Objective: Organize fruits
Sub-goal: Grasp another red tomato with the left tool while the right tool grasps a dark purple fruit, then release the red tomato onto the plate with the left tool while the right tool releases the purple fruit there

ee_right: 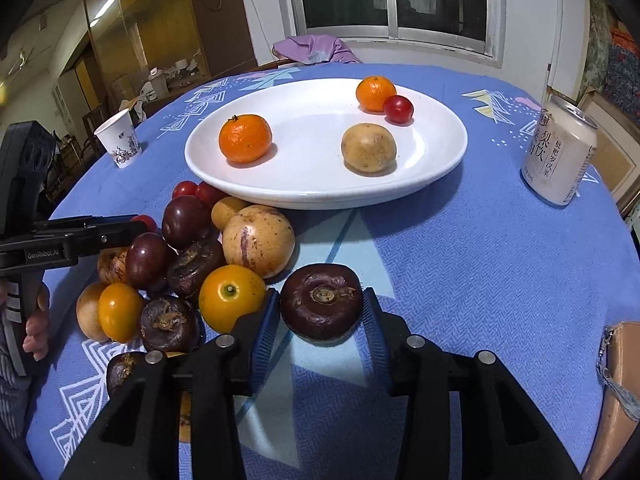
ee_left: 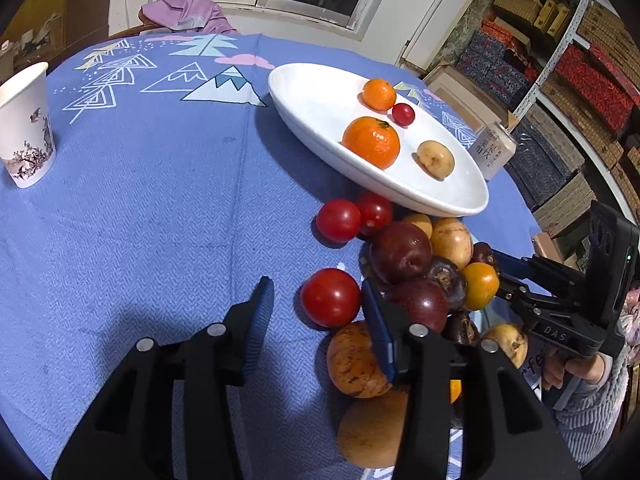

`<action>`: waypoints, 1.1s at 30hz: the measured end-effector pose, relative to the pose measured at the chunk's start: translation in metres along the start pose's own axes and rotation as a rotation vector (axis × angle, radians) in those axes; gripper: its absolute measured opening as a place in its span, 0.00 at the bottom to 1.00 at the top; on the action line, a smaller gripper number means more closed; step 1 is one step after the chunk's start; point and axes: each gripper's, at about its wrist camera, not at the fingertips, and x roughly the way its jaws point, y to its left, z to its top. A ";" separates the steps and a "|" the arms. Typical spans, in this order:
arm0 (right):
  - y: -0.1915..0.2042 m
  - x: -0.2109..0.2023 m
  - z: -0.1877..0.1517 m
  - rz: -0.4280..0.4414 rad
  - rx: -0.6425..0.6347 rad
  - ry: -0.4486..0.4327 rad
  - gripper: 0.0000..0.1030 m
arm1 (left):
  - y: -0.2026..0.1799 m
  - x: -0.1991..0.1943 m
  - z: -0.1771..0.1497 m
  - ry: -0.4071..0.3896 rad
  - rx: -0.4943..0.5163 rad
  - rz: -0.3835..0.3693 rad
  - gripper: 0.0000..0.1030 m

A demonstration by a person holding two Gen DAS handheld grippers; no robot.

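Writing: the right gripper (ee_left: 502, 270) carries the raised letters "DAS" on its body; the left gripper (ee_right: 134, 226), seen from the right wrist, reads "GenRobot.AI". A pale drink can (ee_right: 560, 152) stands upright at the right of the table and bears vertical columns of Chinese characters; a white paper cup (ee_left: 26, 124) with a bird-and-blossom print stands well apart at the far left.

Task objects: a dark water chestnut (ee_right: 322, 300) lies on the blue patterned tablecloth (ee_left: 160, 200), stem scar facing up and toward the camera, its broad, flattened axis lying across between the right gripper's blue pads (ee_right: 266, 320). Both pads appear to meet its sides, so the jaws are closed on it. The left gripper's jaws stand apart over bare cloth with nothing between them; a red tomato (ee_left: 330, 298) lies just beyond the right-hand pad.

Surroundings: the white oval dish (ee_right: 320, 192) sits behind the fruit pile and holds two tangerines (ee_right: 245, 138), one small tomato and one tan fruit (ee_right: 368, 147). The pile just left of the chestnut includes a yellow tomato (ee_right: 230, 296) touching or nearly touching the left pad, plums (ee_right: 184, 220), more chestnuts and a large pale melon-like fruit (ee_right: 258, 240), crowding that side.
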 end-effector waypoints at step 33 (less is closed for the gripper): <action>-0.044 -0.058 0.083 0.091 0.207 -0.205 0.41 | -0.049 -0.039 0.094 -0.207 0.075 0.043 0.29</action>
